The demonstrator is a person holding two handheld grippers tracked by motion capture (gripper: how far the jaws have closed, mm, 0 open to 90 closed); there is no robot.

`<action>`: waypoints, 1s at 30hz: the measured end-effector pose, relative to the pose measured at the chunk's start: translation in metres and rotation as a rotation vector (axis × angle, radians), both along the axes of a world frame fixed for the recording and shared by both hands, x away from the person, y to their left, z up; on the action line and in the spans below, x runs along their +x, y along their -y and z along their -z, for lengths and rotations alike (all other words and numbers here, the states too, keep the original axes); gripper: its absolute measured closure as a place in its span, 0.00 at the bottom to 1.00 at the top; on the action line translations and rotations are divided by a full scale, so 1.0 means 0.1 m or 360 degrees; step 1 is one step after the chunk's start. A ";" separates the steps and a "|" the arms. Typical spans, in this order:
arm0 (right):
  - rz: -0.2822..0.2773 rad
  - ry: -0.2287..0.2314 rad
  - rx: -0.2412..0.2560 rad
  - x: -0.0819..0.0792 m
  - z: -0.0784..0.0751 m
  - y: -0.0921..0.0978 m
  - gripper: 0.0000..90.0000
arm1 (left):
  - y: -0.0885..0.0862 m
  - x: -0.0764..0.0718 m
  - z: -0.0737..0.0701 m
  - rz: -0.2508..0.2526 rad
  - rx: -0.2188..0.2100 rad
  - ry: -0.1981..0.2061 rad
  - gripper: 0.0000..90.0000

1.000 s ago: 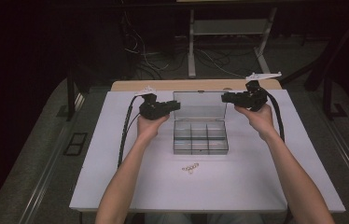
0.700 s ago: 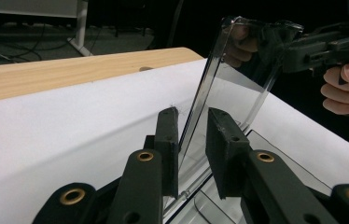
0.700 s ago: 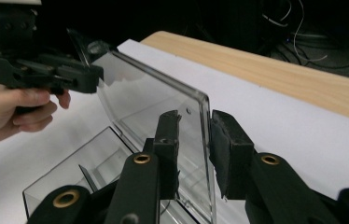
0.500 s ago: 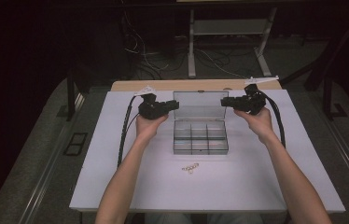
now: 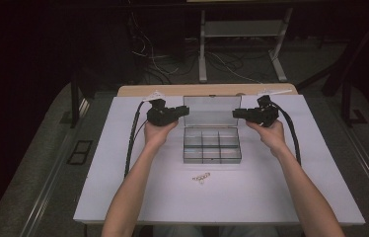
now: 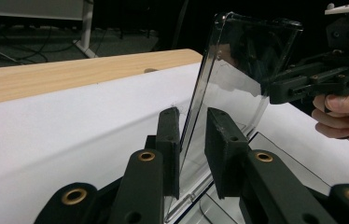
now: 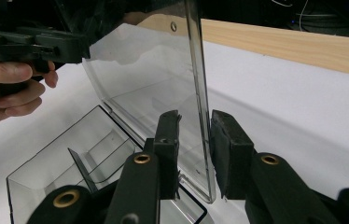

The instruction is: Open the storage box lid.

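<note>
A clear plastic compartment box [image 5: 211, 159] sits mid-table with its lid [image 5: 212, 111] standing upright. My left gripper [image 5: 186, 110] is at the lid's left edge and my right gripper [image 5: 235, 114] at its right edge. In the left gripper view the open left gripper [image 6: 192, 123] straddles the lid [image 6: 238, 70], with the right gripper [image 6: 312, 79] beyond it. In the right gripper view the open right gripper [image 7: 195, 123] straddles the lid's edge [image 7: 196, 60] with gaps on both sides. There the left gripper [image 7: 32, 44] shows at the far side, above the empty compartments [image 7: 93, 144].
A small metal chain piece [image 5: 201, 177] lies on the white mat [image 5: 123, 187] in front of the box. A wooden table edge [image 5: 172, 90] runs behind the mat. Cables trail from both grippers along the mat's sides.
My right gripper has come down slightly and in toward the lid's right edge. The left gripper and the lid have barely moved.
</note>
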State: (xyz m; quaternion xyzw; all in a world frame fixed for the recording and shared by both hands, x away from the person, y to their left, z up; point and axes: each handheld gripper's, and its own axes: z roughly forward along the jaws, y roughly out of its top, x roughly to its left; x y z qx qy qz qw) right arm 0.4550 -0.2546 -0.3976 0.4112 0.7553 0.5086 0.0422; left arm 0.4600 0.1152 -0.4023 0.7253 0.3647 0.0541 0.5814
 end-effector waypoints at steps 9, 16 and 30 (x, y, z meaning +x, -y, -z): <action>0.0011 0.0013 -0.0013 0.00 0.01 -0.01 0.80 | -0.02 0.01 0.03 0.0009 -0.0010 -0.0029 0.80; 0.0016 0.0021 -0.0019 0.00 0.01 -0.02 0.80 | 0.01 0.02 0.14 0.0032 0.0068 -0.0067 0.73; 0.0016 0.0035 -0.0037 0.02 0.02 -0.03 0.80 | 0.07 0.03 0.29 0.0039 0.0088 -0.0147 0.76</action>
